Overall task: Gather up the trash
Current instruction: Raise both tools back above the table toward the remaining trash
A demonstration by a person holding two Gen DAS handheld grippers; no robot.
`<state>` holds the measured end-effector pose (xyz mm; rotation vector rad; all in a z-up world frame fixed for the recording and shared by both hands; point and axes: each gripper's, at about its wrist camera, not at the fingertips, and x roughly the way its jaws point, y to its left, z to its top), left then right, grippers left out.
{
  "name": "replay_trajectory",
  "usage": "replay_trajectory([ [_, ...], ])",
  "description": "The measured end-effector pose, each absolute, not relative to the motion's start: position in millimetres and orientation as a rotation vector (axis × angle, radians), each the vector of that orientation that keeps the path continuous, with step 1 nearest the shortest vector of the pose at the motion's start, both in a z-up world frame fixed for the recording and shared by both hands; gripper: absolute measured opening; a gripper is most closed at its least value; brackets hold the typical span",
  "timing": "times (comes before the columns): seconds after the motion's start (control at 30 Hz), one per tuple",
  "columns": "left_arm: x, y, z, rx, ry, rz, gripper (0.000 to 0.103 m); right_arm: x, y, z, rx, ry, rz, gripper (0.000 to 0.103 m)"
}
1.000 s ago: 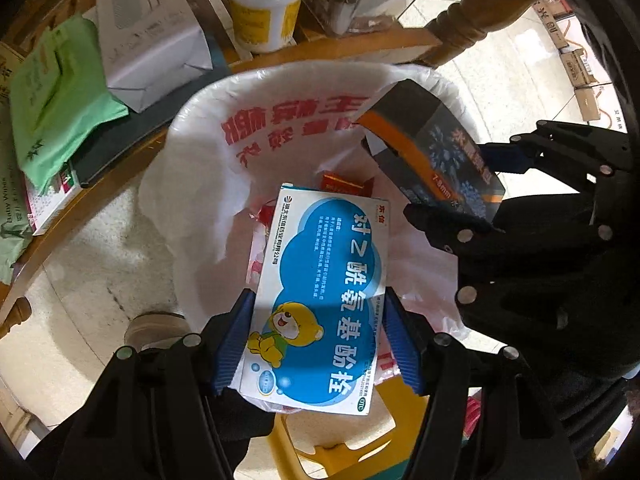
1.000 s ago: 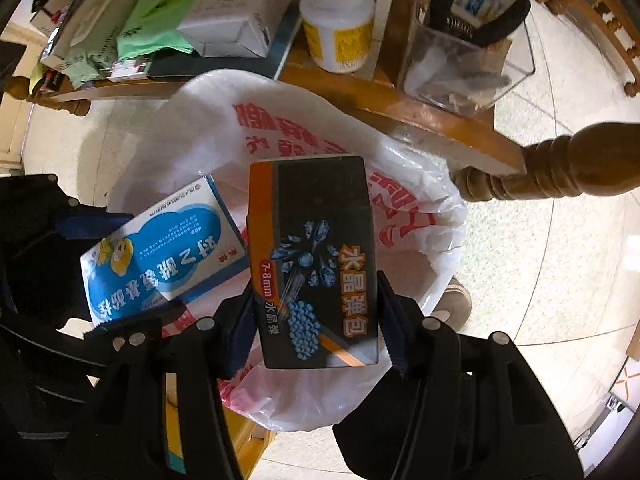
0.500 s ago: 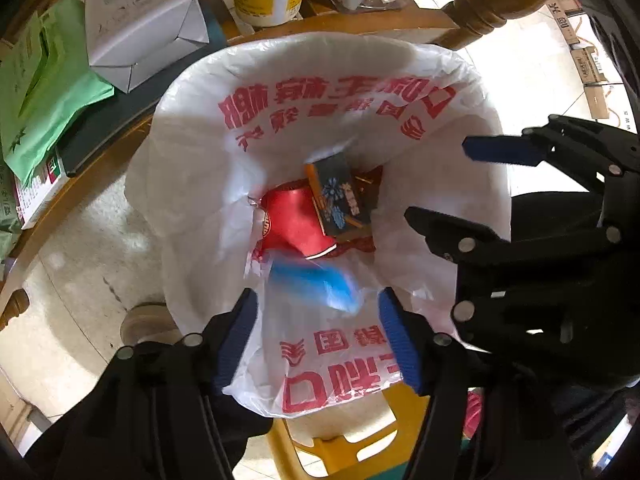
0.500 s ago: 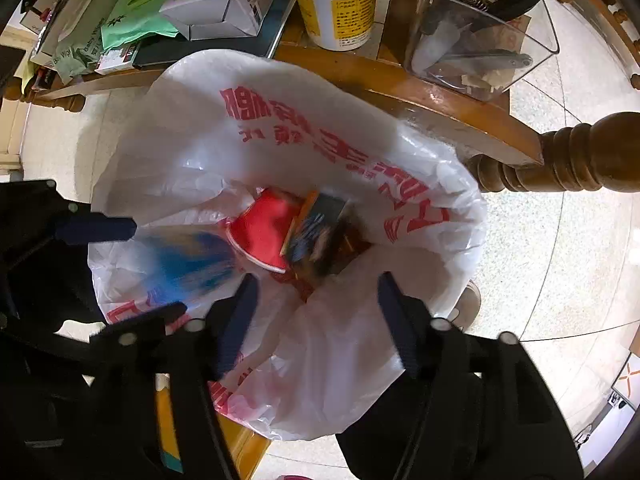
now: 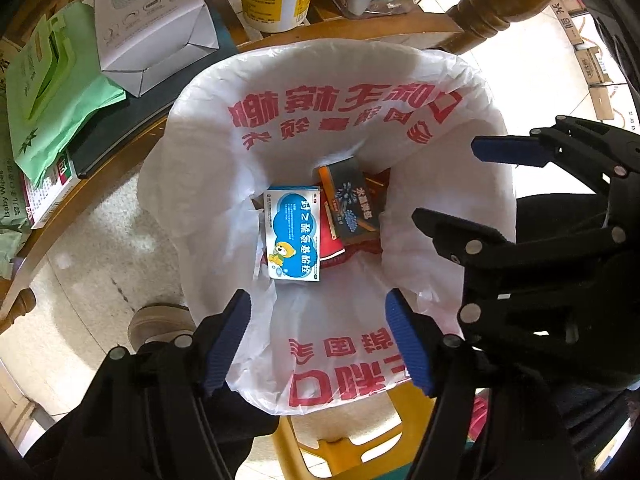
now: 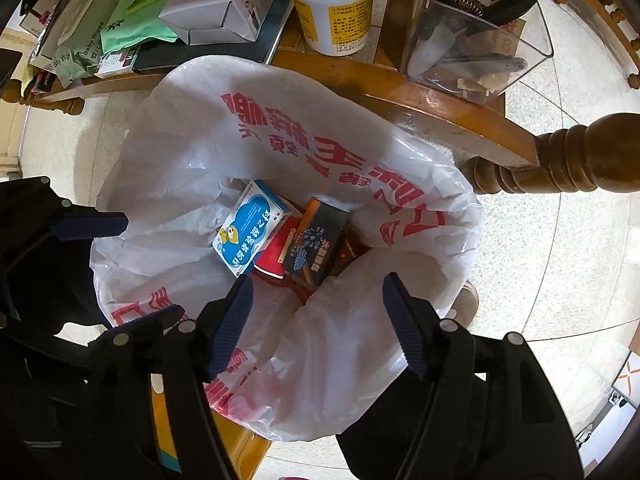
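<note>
Both tongs are hanging above a white plastic trash bag [image 5: 280, 128] printed with red characters, and both are pointing down into its mouth.

1. The left tongs [image 5: 318, 340] are standing open. Their jaws have just been opening further, and nothing is lying between the blue pads [image 5: 226, 340].
2. The right tongs [image 6: 316, 324] are likewise standing open with nothing between the pads; their jaws widened within the last second.
3. In the left wrist view, the right tongs are showing at the right edge, just beside the bag's rim.

The collected trash is lying at the bottom of the bag:
- A blue-and-white carton [image 5: 293, 234] bearing a cartoon bear is resting face up on the left.
- A dark box with orange edging [image 5: 350, 200] is lying just beside it on the right, tilted.
- Both are sitting on a red package [image 6: 276, 256], which is partly covered.

The bag is standing on the floor against the edge of a wooden tabletop [image 6: 400, 96]. The tabletop is carrying a white bottle with a yellow label [image 6: 334, 4], a white carton [image 5: 148, 20], green packets [image 5: 52, 104] and a clear plastic bin [image 6: 476, 40]. A shoe [image 5: 160, 320] is showing on the floor beside the bag.
</note>
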<state>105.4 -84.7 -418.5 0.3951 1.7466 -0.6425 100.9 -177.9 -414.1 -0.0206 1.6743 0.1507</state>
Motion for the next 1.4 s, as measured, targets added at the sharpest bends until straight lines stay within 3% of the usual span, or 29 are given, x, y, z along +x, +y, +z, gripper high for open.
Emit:
replay_trajectory([
  [0.23, 102, -87, -403, 0.425, 1.698, -0.635, 0.068, 95, -182, -398, -0.018, 1.642, 0.131, 0.067],
  [0.43, 83, -70, -358, 0.425, 1.612, -0.604, 0.077, 71, -183, -340, 0.03, 1.55, 0.152, 0.079],
  [0.73, 59, -38, -205, 0.372, 1.412, -0.623, 0.086, 27, -187, -179, 0.009, 1.316, 0.295, 0.087],
  [0.8, 65, -30, -156, 0.354, 1.333, -0.616, 0.092, 27, -196, -134, -0.008, 1.245, 0.311, 0.095],
  [1.1, 100, -45, 17, 0.41, 1.062, -0.566, 0.095, 66, -234, 19, -0.127, 1.046, 0.318, 0.097],
  [1.4, 118, -95, 75, 0.603, 0.956, -0.599, 0.095, 106, -244, 86, -0.19, 0.969, 0.343, 0.097],
])
